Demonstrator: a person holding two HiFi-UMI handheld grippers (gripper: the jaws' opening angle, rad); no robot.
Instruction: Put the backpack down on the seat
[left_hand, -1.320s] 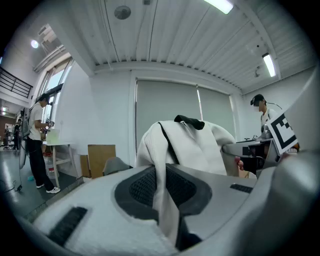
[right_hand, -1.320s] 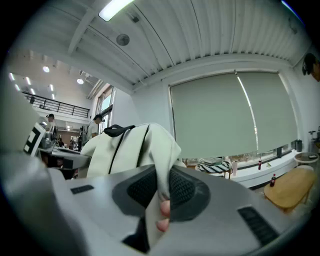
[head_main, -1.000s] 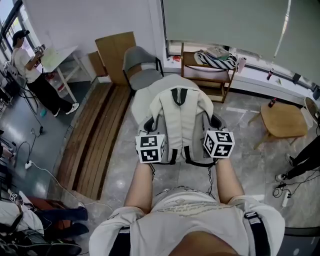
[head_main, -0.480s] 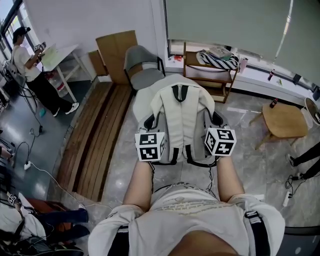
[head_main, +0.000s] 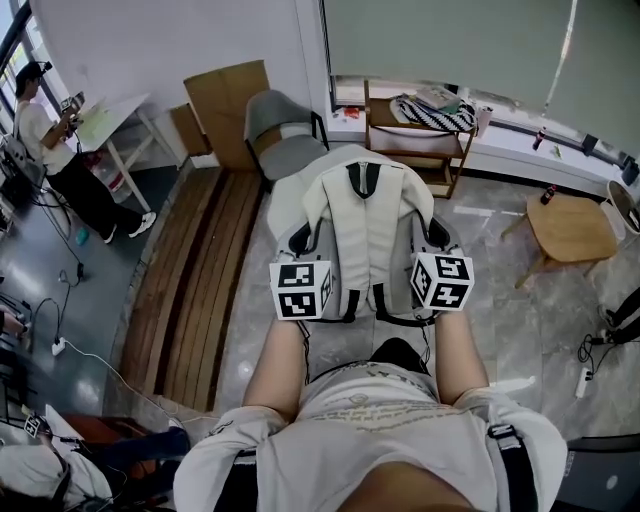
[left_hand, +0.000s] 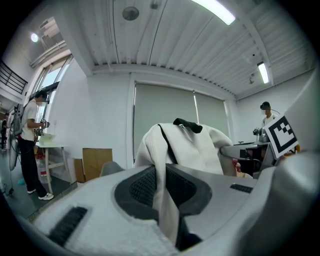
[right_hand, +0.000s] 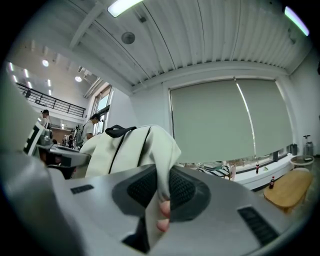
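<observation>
Both shoulder straps are pinched tight: left gripper fingers on one, right gripper fingers on the other. The backpack hangs upright, chair past its top-left edge, open floor alongside.

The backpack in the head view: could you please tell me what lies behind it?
Behind the backpack, a pale seat shows round its left and top edges; the backpack covers most of it. Farther back stand a grey chair and a wooden shelf unit.
</observation>
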